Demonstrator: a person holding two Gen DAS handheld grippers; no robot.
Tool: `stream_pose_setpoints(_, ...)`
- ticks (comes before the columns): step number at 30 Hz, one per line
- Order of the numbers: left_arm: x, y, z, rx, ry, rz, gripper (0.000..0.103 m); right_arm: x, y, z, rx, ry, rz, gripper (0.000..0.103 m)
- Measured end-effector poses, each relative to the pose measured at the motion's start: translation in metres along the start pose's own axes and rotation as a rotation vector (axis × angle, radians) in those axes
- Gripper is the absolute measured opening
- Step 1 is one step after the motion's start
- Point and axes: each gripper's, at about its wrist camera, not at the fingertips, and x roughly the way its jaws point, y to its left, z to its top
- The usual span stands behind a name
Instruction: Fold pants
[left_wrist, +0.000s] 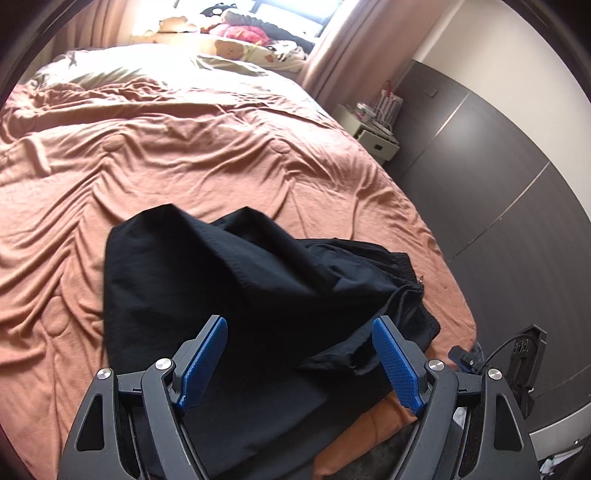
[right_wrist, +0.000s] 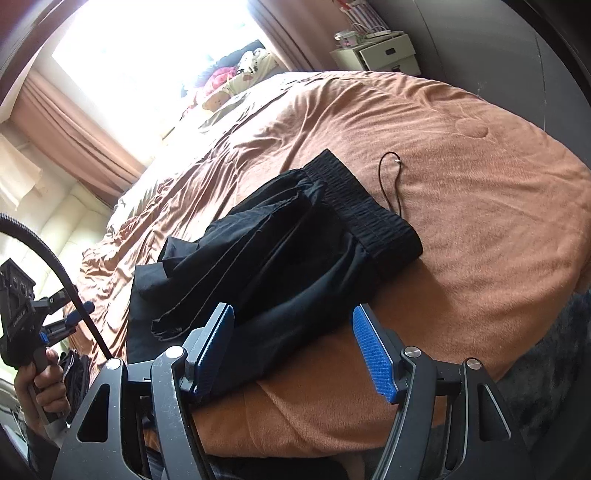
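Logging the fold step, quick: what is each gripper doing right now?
Left gripper: open, holding nothing, above the crumpled black fabric pants.
Right gripper: open, holding nothing.

A home bedroom: bed; curtains; nightstand.

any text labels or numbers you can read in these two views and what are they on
None can be read for certain.
White vertical lettering on the left gripper, on its black body: too small and blurred to read.
Raised markings on the black device at the right edge of the left wrist view, beside the bed: not legible.
Black pants: no label visible.
Items on the nightstand: too small to read.
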Motion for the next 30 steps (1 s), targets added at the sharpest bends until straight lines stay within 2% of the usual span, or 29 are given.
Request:
stream_pose_setpoints(10,-0.023,0.072,-0.038,-0.097,0.006,0.107,0.082,0.038,0.011,0.029,-0.078,0.003,-0.02,0.066)
stream_pose_setpoints(15,-0.027,0.101,-0.06,-0.151,0.022,0.135,0.074,0.061,0.013,0.044,-0.111,0.012,-0.045,0.054)
stream_pose_setpoints(20,-0.024,0.125,-0.082,-0.209,0.053,0.147,0.067,0.085,0.016,0.053,-0.139,0.042,-0.077,0.052)
stream_pose_setpoints(22,-0.021,0.131,-0.091,-0.223,0.069,0.145,0.066,0.095,0.015,0.057,-0.148,0.059,-0.098,0.039)
stream_pose_setpoints(23,-0.02,0.133,-0.095,-0.229,0.076,0.14,0.064,0.1,0.016,0.06,-0.149,0.069,-0.102,0.037)
stream_pose_setpoints(26,-0.013,0.137,-0.107,-0.246,0.105,0.125,0.058,0.112,0.016,0.067,-0.144,0.083,-0.114,0.036)
stream_pose_setpoints(30,-0.002,0.136,-0.12,-0.256,0.166,0.097,0.053,0.123,0.015,0.074,-0.134,0.094,-0.087,0.036)
